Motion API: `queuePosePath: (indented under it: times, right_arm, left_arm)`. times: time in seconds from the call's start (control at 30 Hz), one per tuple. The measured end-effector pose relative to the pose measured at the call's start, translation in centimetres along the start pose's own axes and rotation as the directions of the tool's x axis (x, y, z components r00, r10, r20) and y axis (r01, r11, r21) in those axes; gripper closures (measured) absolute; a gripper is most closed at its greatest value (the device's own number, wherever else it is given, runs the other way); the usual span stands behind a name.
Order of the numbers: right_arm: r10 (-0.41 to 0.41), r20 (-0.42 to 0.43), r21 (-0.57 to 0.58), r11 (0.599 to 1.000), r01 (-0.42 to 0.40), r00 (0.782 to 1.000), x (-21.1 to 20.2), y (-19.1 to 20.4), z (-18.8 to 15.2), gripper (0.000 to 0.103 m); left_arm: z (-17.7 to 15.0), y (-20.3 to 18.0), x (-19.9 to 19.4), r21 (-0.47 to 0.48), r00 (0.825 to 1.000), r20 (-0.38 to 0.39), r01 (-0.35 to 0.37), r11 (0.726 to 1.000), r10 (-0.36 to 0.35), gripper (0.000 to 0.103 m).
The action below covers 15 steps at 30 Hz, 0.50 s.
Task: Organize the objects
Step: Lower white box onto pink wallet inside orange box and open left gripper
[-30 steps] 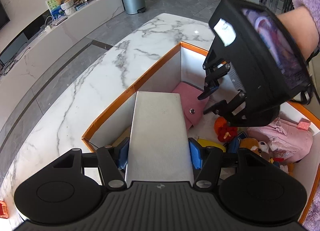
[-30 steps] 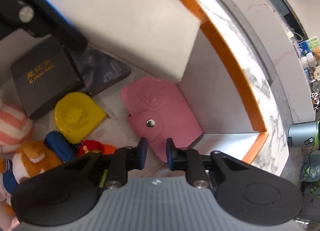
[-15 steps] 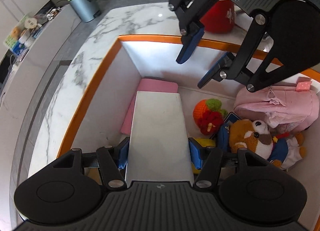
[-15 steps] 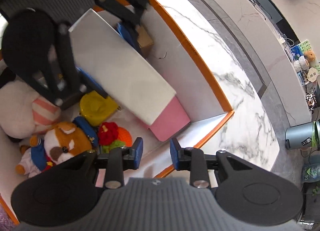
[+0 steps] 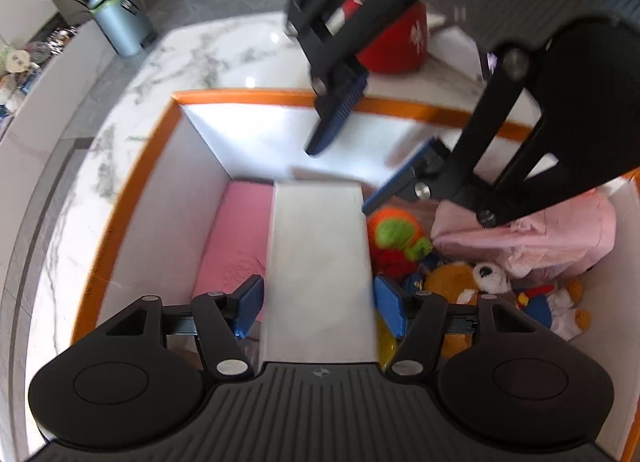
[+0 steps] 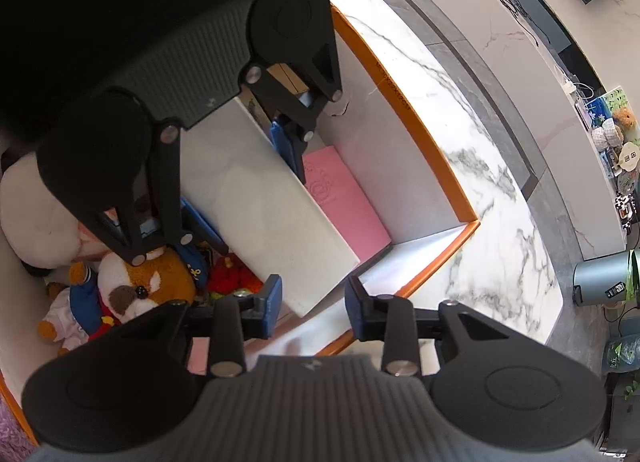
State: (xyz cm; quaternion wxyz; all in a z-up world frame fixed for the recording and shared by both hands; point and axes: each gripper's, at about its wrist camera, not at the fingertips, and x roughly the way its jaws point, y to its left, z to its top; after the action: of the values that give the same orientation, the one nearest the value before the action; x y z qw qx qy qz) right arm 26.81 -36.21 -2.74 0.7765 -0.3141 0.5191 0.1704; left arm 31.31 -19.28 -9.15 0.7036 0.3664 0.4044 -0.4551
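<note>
The white flat box is between the blue pads of the left gripper. Its jaws stand wide, as wide as the box, and the pads seem to touch both long sides, so the left gripper holds it. The long axis of the box runs straight forward along the fingers, away from the camera, toward the far wall of the orange-edged bin. The box is over the inside of the bin, above the pink wallet, which lies flat on the bin floor by the left wall.

The right wrist view shows the same box from its other end: the far end of the box comes close to the right gripper, whose jaws are open and hold nothing. This view also shows the wallet along the bin wall and a brown cardboard piece behind the left gripper, which the left view hides.

Only the left view shows the pink bag, the orange and green plush and the red container on the marble tabletop. The plush dog is in both views.
</note>
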Motion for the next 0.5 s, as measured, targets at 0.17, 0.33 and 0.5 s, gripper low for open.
queuePosePath:
  times: [0.17,0.33,0.5]
  right_arm:
    - [-0.008,0.0,0.006,1.0,0.008,1.0,0.7,-0.4,0.3,0.066]
    - [-0.002,0.003,0.011,1.0,0.002,1.0,0.6,-0.3,0.4,0.067]
    - [-0.004,-0.004,0.006,1.0,0.004,1.0,1.0,-0.4,0.6,0.067]
  left_arm:
    - [-1.0,0.5,-1.6,-0.084,0.998,-0.017,-0.064,0.994,0.063,0.018]
    - [-2.4,0.2,-2.5,-0.133,0.989,-0.129,-0.096,0.986,0.079,0.02]
    - [-3.3,0.0,-1.9,-0.143,0.973,-0.221,-0.108,0.984,0.075,0.047]
